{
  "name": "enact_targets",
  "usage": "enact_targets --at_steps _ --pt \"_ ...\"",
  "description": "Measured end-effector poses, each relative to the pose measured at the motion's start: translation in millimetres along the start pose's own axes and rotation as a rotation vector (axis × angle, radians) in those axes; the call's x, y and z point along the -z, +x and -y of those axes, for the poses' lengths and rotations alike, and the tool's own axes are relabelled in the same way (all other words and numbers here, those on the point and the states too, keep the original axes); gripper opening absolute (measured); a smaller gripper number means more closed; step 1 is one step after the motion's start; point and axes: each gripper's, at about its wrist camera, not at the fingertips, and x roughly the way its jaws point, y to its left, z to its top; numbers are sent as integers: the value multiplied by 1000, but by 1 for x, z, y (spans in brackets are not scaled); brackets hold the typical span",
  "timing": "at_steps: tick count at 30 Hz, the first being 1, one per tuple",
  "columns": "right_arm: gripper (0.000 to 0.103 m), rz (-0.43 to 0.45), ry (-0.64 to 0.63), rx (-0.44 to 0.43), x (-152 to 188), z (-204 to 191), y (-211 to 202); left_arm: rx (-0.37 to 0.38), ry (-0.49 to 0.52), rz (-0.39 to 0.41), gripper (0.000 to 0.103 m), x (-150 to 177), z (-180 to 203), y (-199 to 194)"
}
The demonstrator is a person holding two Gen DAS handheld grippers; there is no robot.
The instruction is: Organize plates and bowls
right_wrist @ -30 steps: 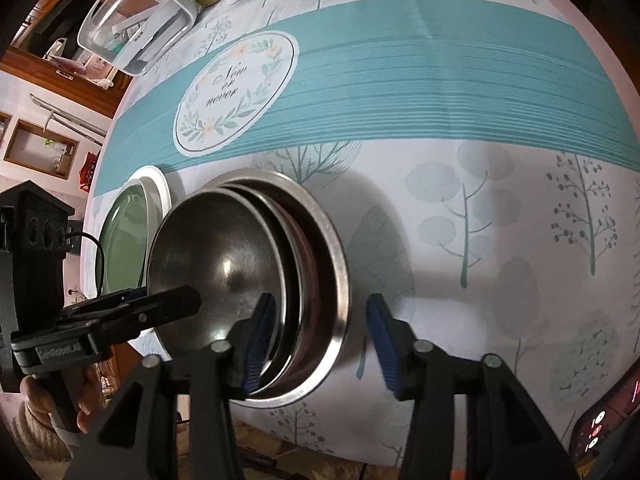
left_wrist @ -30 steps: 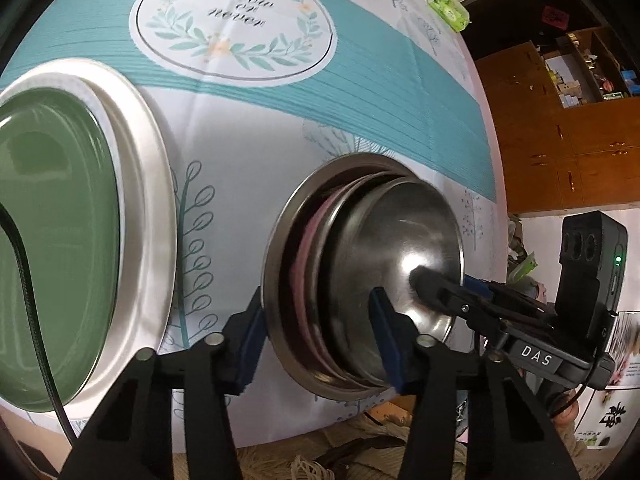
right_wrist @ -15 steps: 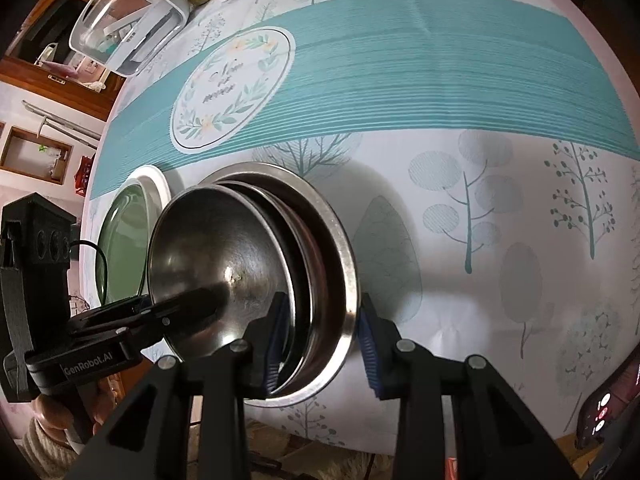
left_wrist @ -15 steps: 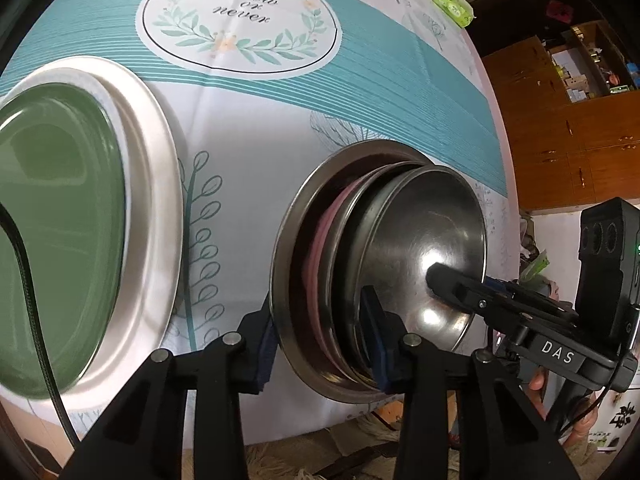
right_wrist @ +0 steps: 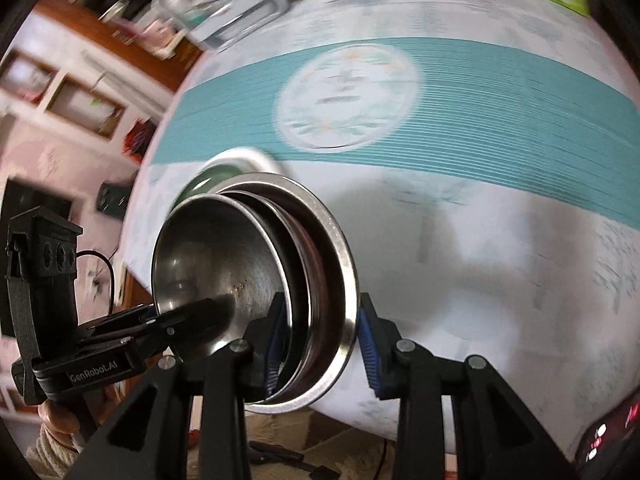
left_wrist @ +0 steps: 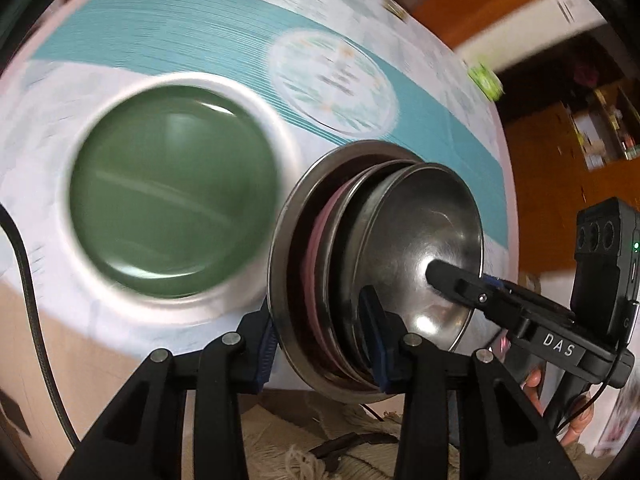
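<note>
A stack of steel bowls [left_wrist: 404, 256] with a pink one between them is held off the table by both grippers. My left gripper [left_wrist: 320, 344] is shut on the near rim of the stack. My right gripper [right_wrist: 320, 340] is shut on the opposite rim of the stack [right_wrist: 256, 264]. Each gripper's inner finger reaches into the top bowl in the other's view. A green plate [left_wrist: 172, 192] on a wider white plate [left_wrist: 288, 148] lies on the table left of the stack; its edge shows in the right wrist view [right_wrist: 224, 170].
The table carries a white and teal cloth with a round wreath print [left_wrist: 332, 80]. A clear plastic container [right_wrist: 224, 8] and jars stand at the far edge. A green packet [left_wrist: 486, 80] lies far right. Wooden cabinets [left_wrist: 560, 128] stand beyond.
Both grippers closed on the rims of the bowl stack and lifted it off the table. The stack has swung toward the green plate; the views are blurred with motion.
</note>
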Motion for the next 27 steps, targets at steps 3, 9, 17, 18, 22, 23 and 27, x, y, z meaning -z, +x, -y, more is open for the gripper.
enact_targets --at_steps 3,9,17,18,22,23,27 --pt "34 -28 -58 -25 -8 -26 14 -24 -60 44 37 0 -25 -21" --pt "34 -64 -114 -48 -22 -61 39 -64 -124 95 37 -8 -63 -42" --pt "34 -89 -61 -42 -40 -78 69 -89 -110 64 37 -30 -90 -39" --pt "34 -91 -50 -40 -42 -79 73 -89 -101 55 37 -36 -94 -36" --pt "34 -110 -14 -27 -45 -83 89 -93 -71 37 37 -56 -107 -26" --pt "34 -117 -2 -19 -45 -83 94 -98 -58 26 37 -61 -110 -23" --pt "34 -115 32 -3 -44 -83 102 -100 -14 -16 37 -70 -118 -10"
